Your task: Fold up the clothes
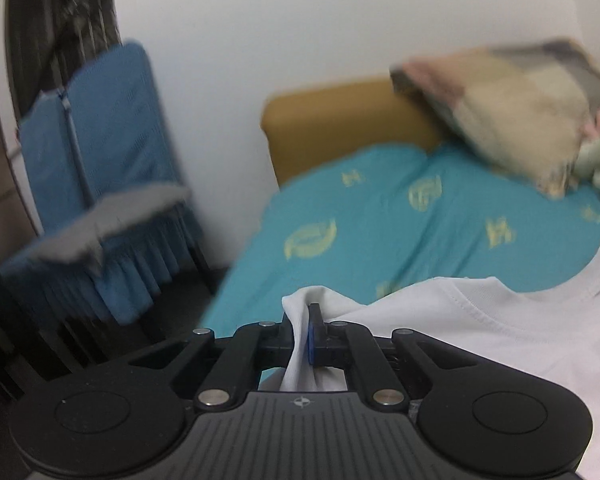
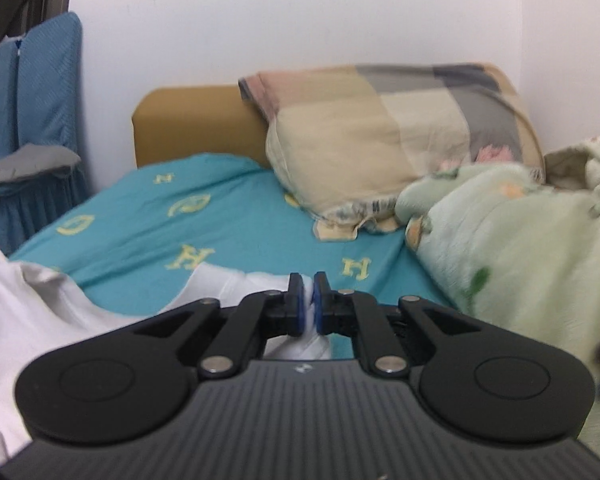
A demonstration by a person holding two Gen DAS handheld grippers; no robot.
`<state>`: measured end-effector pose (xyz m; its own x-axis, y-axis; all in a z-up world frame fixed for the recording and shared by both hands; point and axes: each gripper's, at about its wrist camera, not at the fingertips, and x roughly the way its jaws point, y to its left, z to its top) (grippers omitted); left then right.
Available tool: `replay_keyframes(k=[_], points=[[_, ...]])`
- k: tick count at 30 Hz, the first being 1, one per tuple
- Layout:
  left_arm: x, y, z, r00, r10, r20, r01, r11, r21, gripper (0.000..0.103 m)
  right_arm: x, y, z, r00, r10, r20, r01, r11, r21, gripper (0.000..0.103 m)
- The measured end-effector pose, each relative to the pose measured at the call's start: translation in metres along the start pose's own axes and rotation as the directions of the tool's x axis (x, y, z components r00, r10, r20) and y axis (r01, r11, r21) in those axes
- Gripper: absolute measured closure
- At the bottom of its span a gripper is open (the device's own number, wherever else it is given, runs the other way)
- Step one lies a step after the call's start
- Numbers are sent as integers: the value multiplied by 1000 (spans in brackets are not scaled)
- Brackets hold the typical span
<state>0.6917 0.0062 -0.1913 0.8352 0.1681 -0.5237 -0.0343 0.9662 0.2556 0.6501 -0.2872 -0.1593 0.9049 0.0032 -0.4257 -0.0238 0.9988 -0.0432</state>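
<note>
Both tools were pinching the white shirt, which lay partly on the bed over its teal sheet and was drawn up at two points. The left tool had its jaws pressed together on a bunched fold of the cloth, which ran between the pads and down under the tool body; from there the shirt spread to the right, the ribbed collar curving just beyond. The right tool was likewise closed on a thin white strip of the same shirt, with only that sliver showing between its blue pads. In the right view the shirt sagged between the two grips, dipping toward the sheet. The grips seemed to sit near the shoulders, though which seam each held could not be told. To do this step well, I judged that the two hands should move together and keep the span taut, so the cloth hung flat instead of drooping in the middle. The left grip had gathered a lot of fabric and could leave a crease. The pillow and the green blanket lay close on the right, so the shirt should be laid on the bare sheet away from them.
</note>
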Motion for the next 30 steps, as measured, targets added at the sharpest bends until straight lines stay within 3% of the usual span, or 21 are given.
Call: replay_keyframes(k=[2,6,7,9,10,11,13,18,22,26,30], points=[[18,-4,-10,999,-15,-39,15,1000,4,98,16,-6,-12,1000,-11,-28,12,1000,29,95],[23,-1,-20,998,-47,-47,46,999,-7,98,32,-23,-33,996,7,-87,6,990,144,93],[23,1,-21,997,-54,-46,54,998,-10,93,33,-26,-36,995,10,-100,6,987,160,93],[17,3,-21,996,-74,-57,73,997,-9,72,32,-30,-38,991,29,-129,-3,981,192,90],[12,3,-20,995,-82,-61,82,997,-2,51,30,-30,-37,989,46,-141,-16,979,204,78],[4,2,-19,994,-89,-57,90,996,12,34,27,-29,-36,986,64,-152,-30,976,215,47],[-15,4,-18,993,-109,-54,109,994,-4,24,13,-24,-34,985,99,-144,-64,972,227,9],[-81,6,-23,981,-183,-57,177,978,-108,20,-54,0,-30,985,121,-122,-98,978,185,11],[-159,-5,-45,970,-232,-68,225,970,-91,20,-133,11,-37,985,138,-100,-118,976,185,11],[-245,-11,-79,954,-284,-98,272,955,-117,20,-227,18,-49,984,148,-96,-133,981,144,11],[-326,-4,-126,926,-359,-115,334,923,-192,20,-344,23,-70,991,118,-65,-110,987,115,11]])
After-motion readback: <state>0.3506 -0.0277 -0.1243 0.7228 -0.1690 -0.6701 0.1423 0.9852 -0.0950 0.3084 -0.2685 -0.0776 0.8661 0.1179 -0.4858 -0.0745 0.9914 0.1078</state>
